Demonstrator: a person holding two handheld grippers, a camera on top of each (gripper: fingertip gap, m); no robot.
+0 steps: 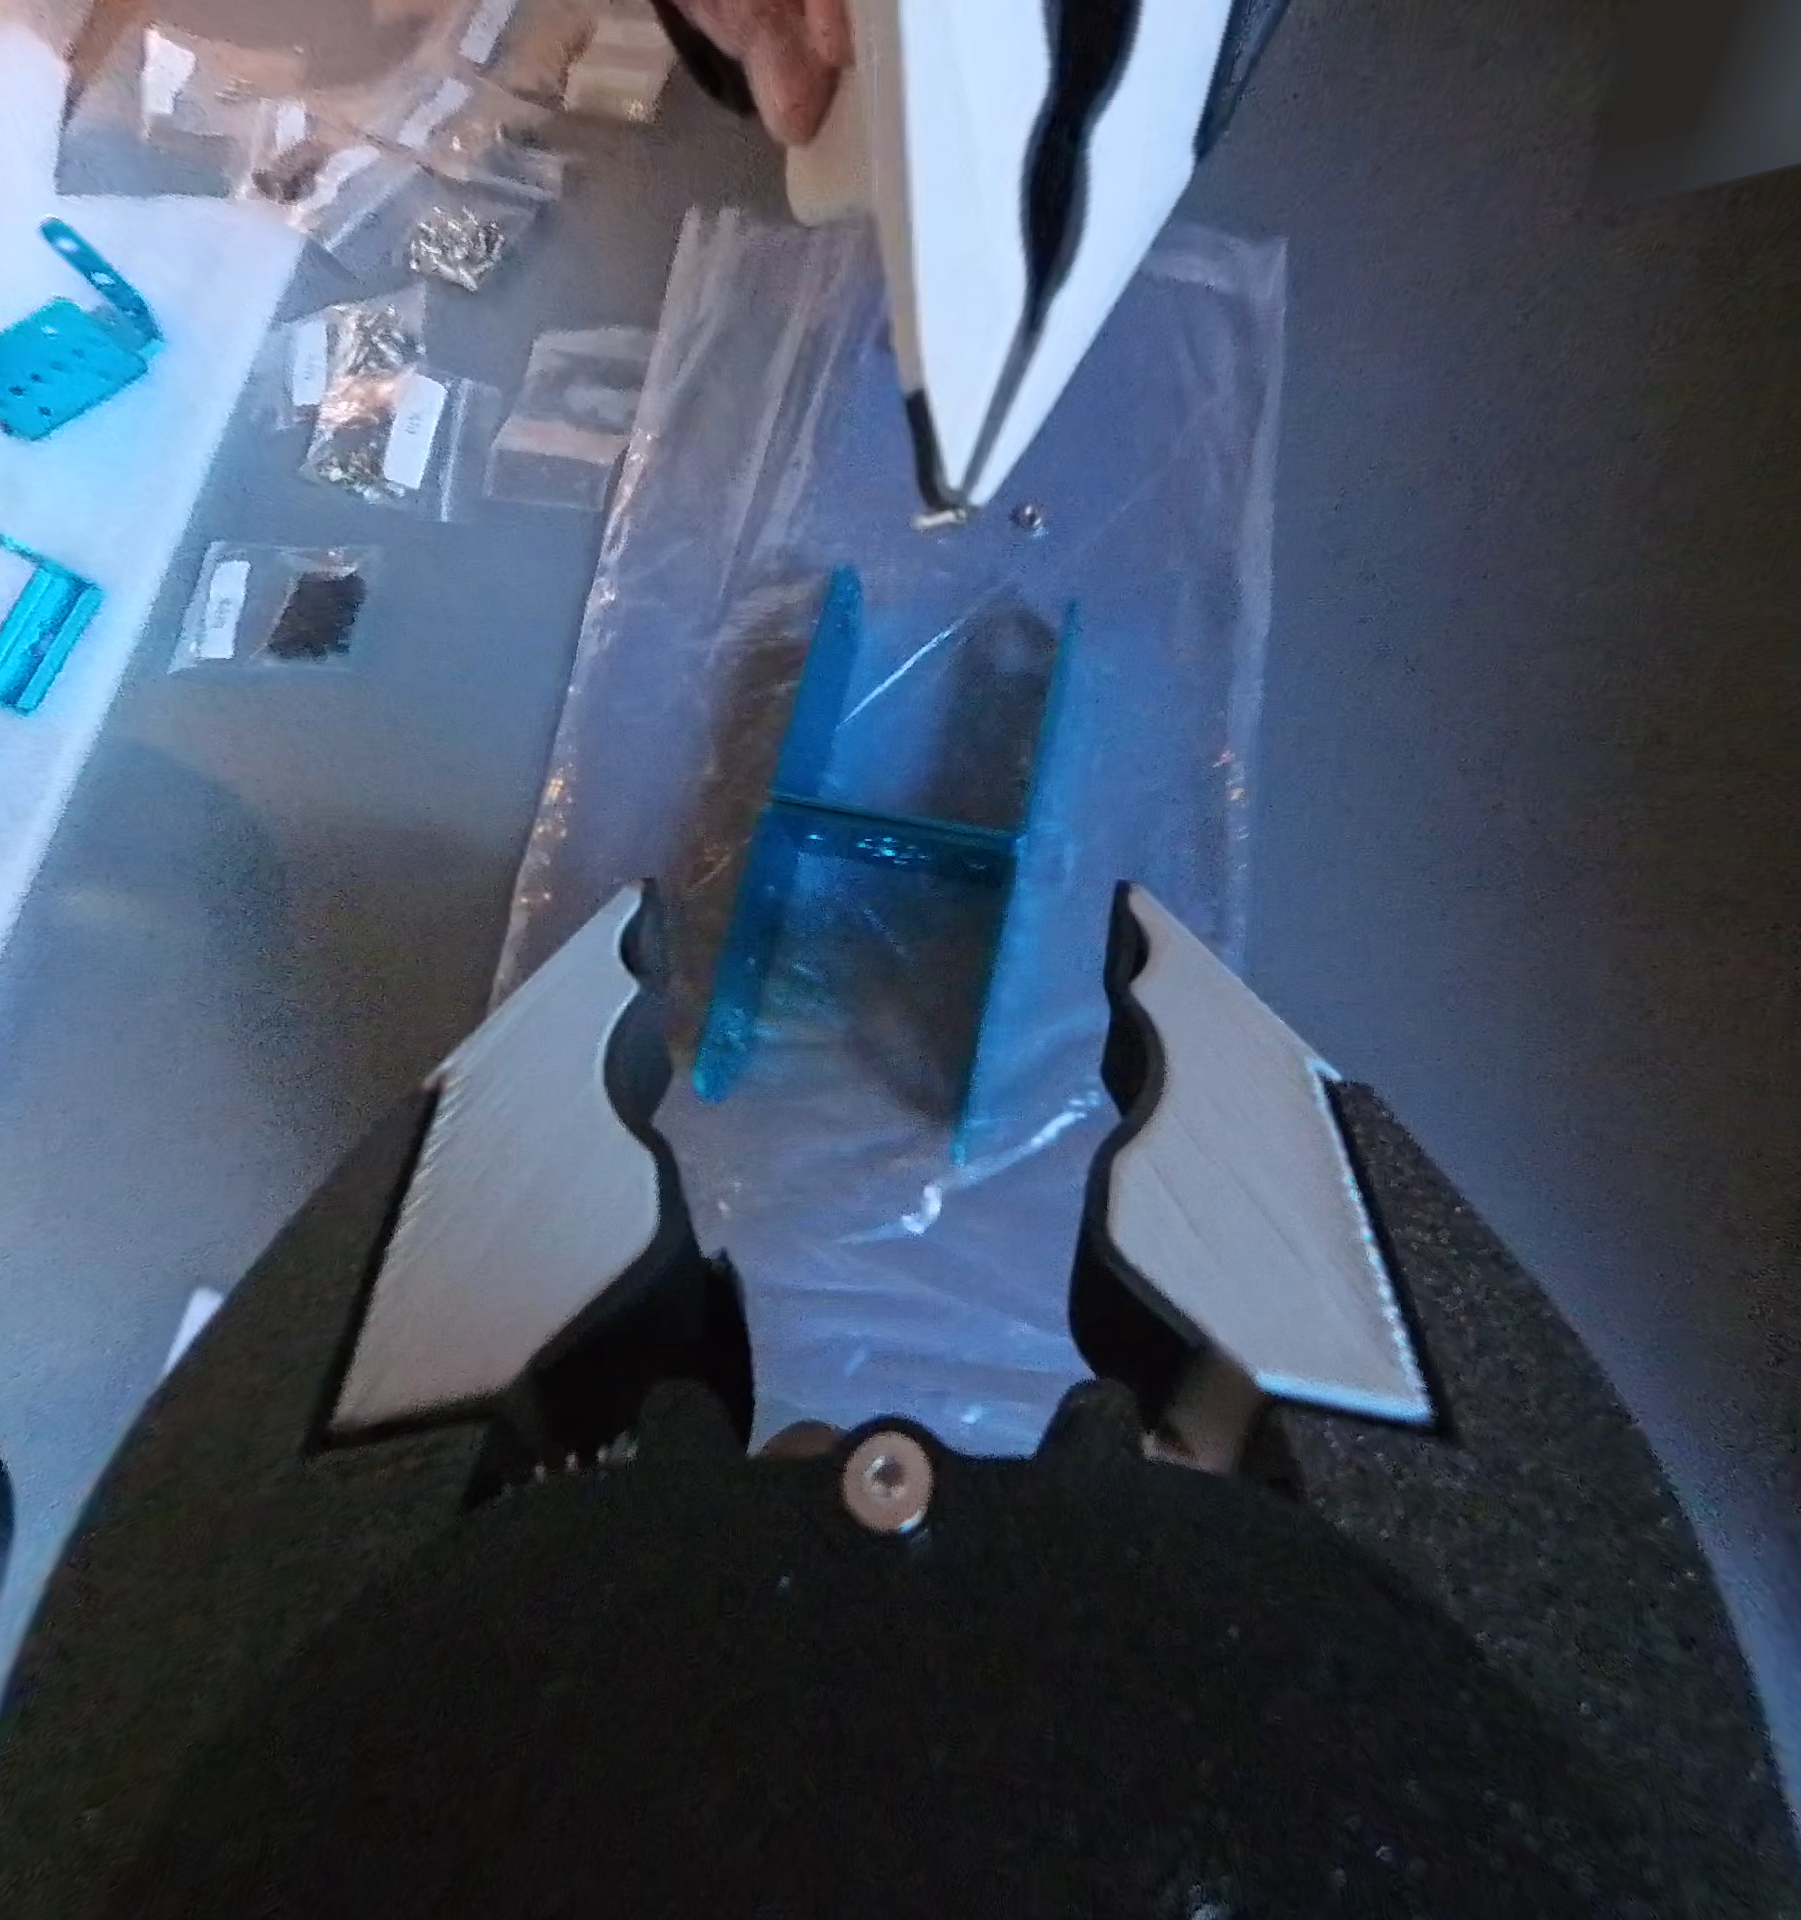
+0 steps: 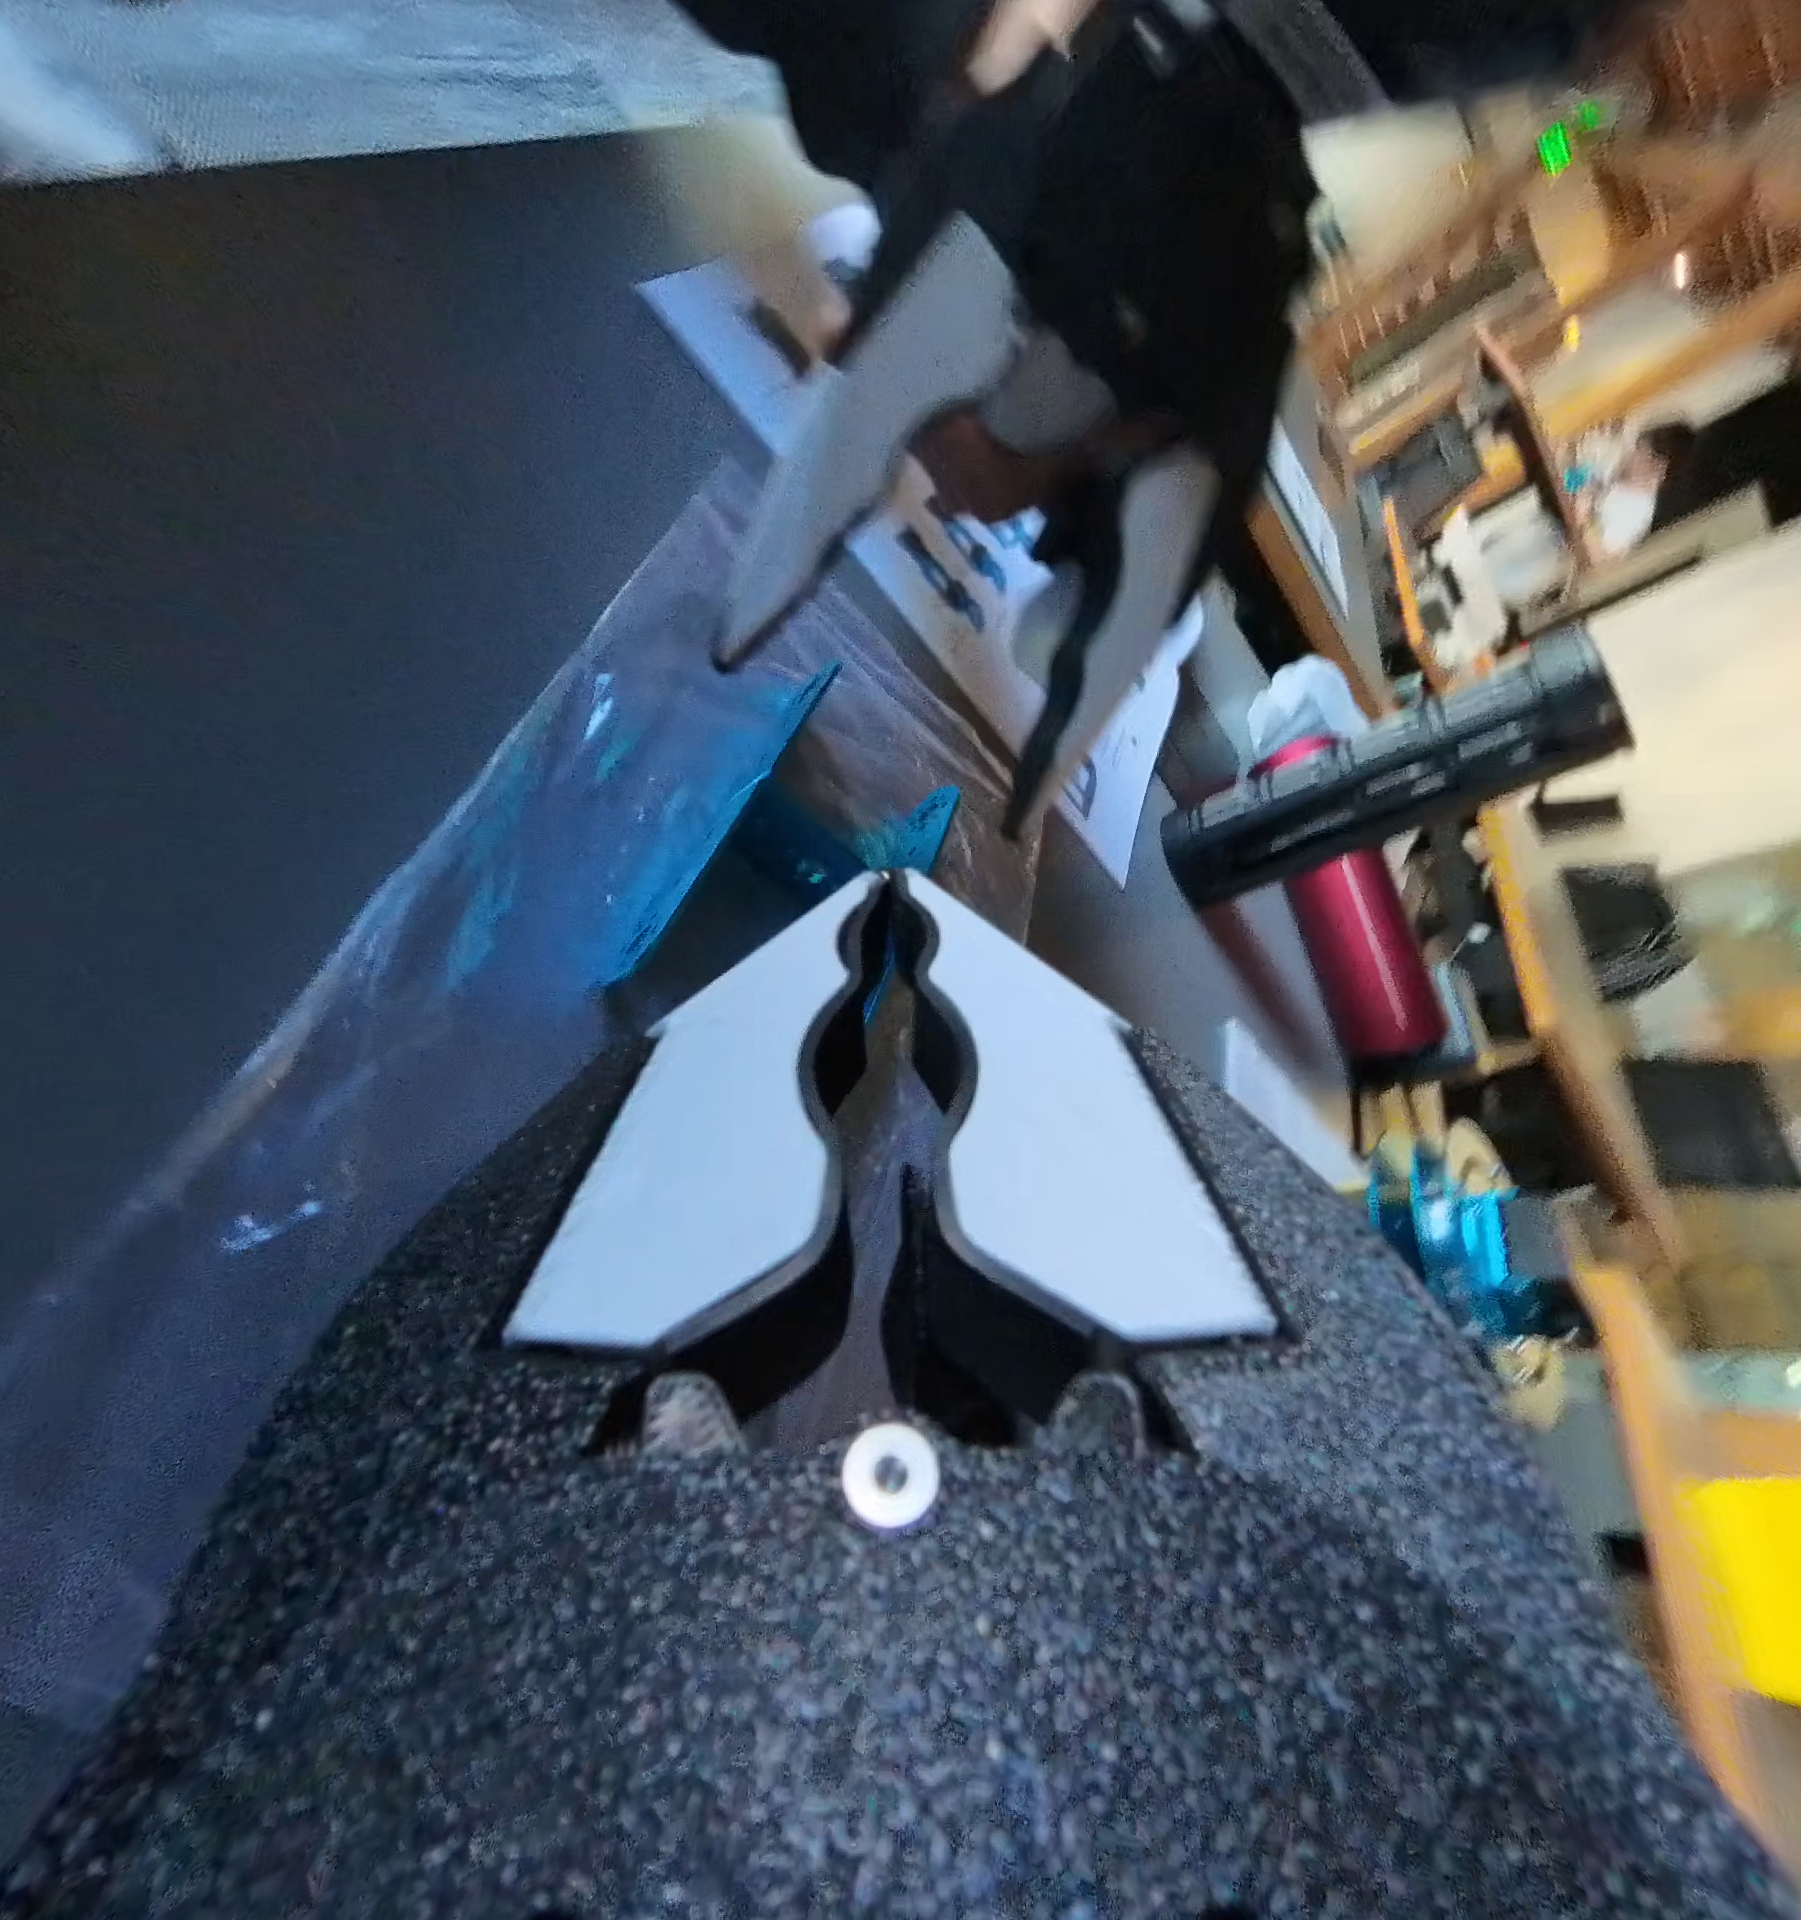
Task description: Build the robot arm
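Left gripper (image 1: 880,904) jaws wide open astride blue bracket (image 1: 880,862) inside clear bag (image 1: 1166,675) on dark bench (image 1: 1550,727), right gripper (image 2: 888,881) jaws closed, pinching the bag's far end, small parts bags (image 1: 376,436) lay leftward.

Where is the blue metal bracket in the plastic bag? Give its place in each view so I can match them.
Left wrist view: the blue bracket sits at centre, inside the clear plastic bag, just ahead of the open left tool.
Right wrist view: the bracket lies left of centre, beyond the shut right tool.
Shared landmark: the clear plastic bag, pinched by the right tool.
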